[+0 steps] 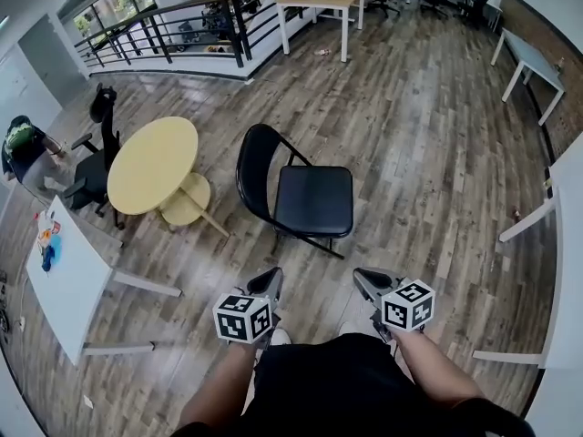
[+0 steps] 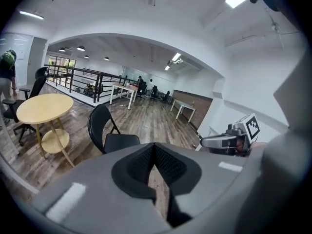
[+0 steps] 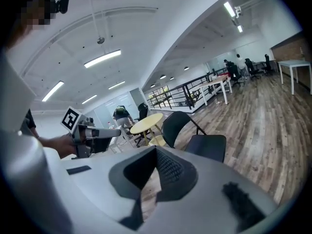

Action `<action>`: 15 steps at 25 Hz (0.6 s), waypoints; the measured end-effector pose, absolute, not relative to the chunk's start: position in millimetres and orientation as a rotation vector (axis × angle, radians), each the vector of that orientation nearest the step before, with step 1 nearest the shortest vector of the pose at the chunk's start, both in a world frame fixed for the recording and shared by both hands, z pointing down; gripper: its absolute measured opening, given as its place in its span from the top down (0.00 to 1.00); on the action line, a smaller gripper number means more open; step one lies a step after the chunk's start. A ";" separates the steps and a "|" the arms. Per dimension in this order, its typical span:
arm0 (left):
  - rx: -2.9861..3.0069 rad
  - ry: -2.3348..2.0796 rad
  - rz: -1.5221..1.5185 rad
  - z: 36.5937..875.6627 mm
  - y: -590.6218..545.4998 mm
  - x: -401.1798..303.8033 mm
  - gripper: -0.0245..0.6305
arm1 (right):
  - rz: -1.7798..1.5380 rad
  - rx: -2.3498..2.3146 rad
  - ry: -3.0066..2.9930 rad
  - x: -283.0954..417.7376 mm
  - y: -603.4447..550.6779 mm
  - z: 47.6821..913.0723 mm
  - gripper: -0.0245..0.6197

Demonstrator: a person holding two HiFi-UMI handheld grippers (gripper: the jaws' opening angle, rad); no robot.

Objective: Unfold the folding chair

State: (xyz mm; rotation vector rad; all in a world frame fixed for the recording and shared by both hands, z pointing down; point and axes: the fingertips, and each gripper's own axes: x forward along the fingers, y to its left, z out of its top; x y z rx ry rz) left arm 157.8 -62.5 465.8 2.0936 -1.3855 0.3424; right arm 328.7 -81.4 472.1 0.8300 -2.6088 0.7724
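Observation:
The black folding chair (image 1: 310,198) stands unfolded on the wooden floor, seat down and backrest to the left. It also shows in the left gripper view (image 2: 109,138) and in the right gripper view (image 3: 204,145). My left gripper (image 1: 271,282) and right gripper (image 1: 364,280) hover side by side close to my body, well short of the chair and touching nothing. In each gripper's own view the jaws of the left gripper (image 2: 155,147) and the right gripper (image 3: 156,152) are shut with nothing between them.
A round yellow table (image 1: 153,164) stands just left of the chair, with a black office chair (image 1: 96,167) beyond it. A white desk (image 1: 64,276) is at the left, a white table (image 1: 569,198) at the right, a railing (image 1: 182,25) at the back. A person (image 1: 23,144) stands far left.

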 end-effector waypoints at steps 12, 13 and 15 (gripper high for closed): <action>2.124 -1.350 0.357 469.4 -73.5 95.0 0.95 | 0.739 0.879 -2.561 266.5 -80.9 480.5 0.95; 2.126 -1.348 0.354 469.3 -75.4 93.2 0.95 | 0.738 0.883 -2.559 264.7 -82.3 481.2 0.95; 2.124 -1.343 0.350 470.7 -77.7 90.9 0.95 | 0.733 0.890 -2.556 261.9 -84.7 481.5 0.95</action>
